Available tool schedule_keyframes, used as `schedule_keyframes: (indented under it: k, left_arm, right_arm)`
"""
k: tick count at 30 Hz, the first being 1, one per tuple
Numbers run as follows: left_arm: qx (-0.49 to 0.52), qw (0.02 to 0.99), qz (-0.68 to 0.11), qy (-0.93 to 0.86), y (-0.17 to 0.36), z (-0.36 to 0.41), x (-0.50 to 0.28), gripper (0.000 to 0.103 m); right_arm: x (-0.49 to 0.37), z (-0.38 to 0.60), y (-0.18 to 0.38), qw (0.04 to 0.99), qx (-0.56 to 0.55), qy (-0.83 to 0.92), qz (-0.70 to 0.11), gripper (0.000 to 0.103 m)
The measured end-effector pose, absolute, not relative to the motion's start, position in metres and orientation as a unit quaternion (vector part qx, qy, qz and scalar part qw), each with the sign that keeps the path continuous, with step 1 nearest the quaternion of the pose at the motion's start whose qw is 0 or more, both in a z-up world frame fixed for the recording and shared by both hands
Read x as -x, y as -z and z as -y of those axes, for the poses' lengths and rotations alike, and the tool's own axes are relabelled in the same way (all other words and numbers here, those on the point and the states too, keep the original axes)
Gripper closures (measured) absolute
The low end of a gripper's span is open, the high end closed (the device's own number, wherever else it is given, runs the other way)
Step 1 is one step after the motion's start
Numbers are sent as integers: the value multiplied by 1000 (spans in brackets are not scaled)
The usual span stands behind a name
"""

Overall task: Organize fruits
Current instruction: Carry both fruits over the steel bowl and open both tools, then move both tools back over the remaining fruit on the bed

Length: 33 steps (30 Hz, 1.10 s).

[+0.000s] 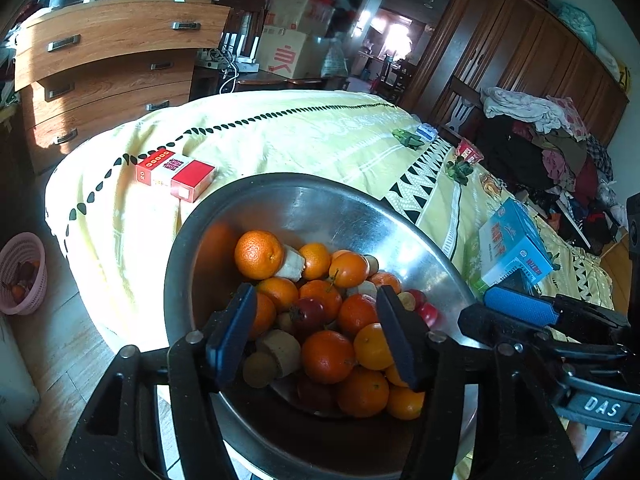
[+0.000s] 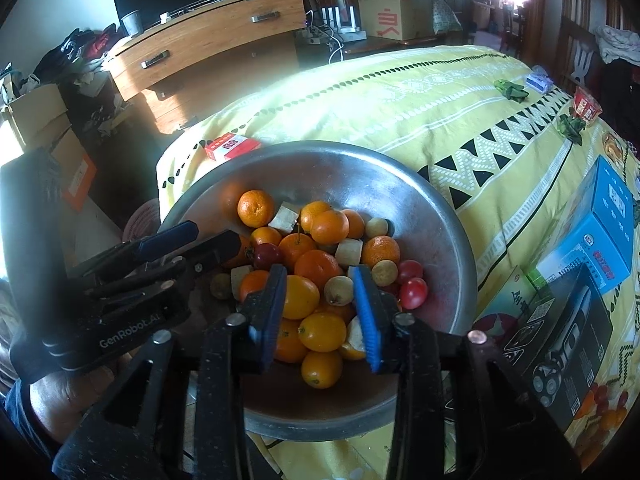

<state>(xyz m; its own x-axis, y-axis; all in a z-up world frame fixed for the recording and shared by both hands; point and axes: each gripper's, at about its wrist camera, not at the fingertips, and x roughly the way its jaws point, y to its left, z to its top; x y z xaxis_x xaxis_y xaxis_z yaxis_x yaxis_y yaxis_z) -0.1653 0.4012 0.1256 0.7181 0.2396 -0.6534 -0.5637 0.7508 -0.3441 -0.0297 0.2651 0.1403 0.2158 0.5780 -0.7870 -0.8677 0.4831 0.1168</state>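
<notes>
A steel bowl (image 1: 320,208) (image 2: 320,168) sits on the yellow tablecloth (image 1: 280,136), full of oranges (image 1: 258,254) (image 2: 255,208), small red fruits (image 1: 308,314) (image 2: 413,293), tan round fruits (image 2: 385,272) and pale cut chunks (image 1: 292,264) (image 2: 349,252). My left gripper (image 1: 316,328) is open over the near side of the pile, holding nothing; it also shows in the right wrist view (image 2: 188,244). My right gripper (image 2: 320,308) is open just above yellow-orange fruits (image 2: 298,296), holding nothing; it also shows at the right of the left wrist view (image 1: 520,312).
A red box (image 1: 174,174) (image 2: 232,146) lies beyond the bowl. A blue box (image 1: 516,244) (image 2: 600,224) and a black box (image 2: 568,340) lie to the right. Small packets (image 1: 468,152) sit at the far edge. A pink basket (image 1: 22,272) stands on the floor left; drawers (image 1: 112,60) stand behind.
</notes>
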Motion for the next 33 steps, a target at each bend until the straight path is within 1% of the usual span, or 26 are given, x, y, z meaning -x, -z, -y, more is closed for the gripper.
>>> schedule_keyframes:
  k: [1,2,4,8,14,18,19,20,22,26,29,33]
  left_arm:
    - [272,886,-299,-228,-125,-402,165,33]
    - [272,885,-299,-230,-125,-402,166,31]
    - [273,884,-298,-233,-125,-402,167,27]
    - [275,882,-299,-238,-126,-403,167,23]
    - [279,880,-299,-242,-131,-401,170,22]
    - [272,887,-287,-238,-145,-390,174,21]
    - [269,890,-282,-236,-150,-387,176,17]
    - [264,896,-273,-232,-157,-381,178,9]
    - [257,907,-250,-220,-170,-370,183,0]
    - [242,929,-212,-180,-192,-344,184,0]
    - [231,943,-194,-139,-203,-314,175,0]
    - [213,954,-201,-60,-215,-261,156,0]
  right_arm:
    - [30,-264,-141,759,177,-477,-406,47]
    - [31,-264,-141,760,176,-477,-404,40]
    - [32,-264,-143,763,177,-477,-399,34]
    - [35,-263,-148,766,177,-480,-390,34]
    - [42,-251,-162,773,168,-486,-372,34]
    - [51,-234,-174,784,166,-486,-349,34]
    - [54,-226,-177,788,162,-485,-344,34]
    - [59,-214,-181,791,154,-486,-337,34]
    - [70,-191,-183,798,147,-485,-325,33]
    - [89,-135,-172,819,147,-456,-316,27]
    - [93,-92,-158,832,143,-423,-329,27]
    - [90,-26,-136,851,120,-363,-361,27]
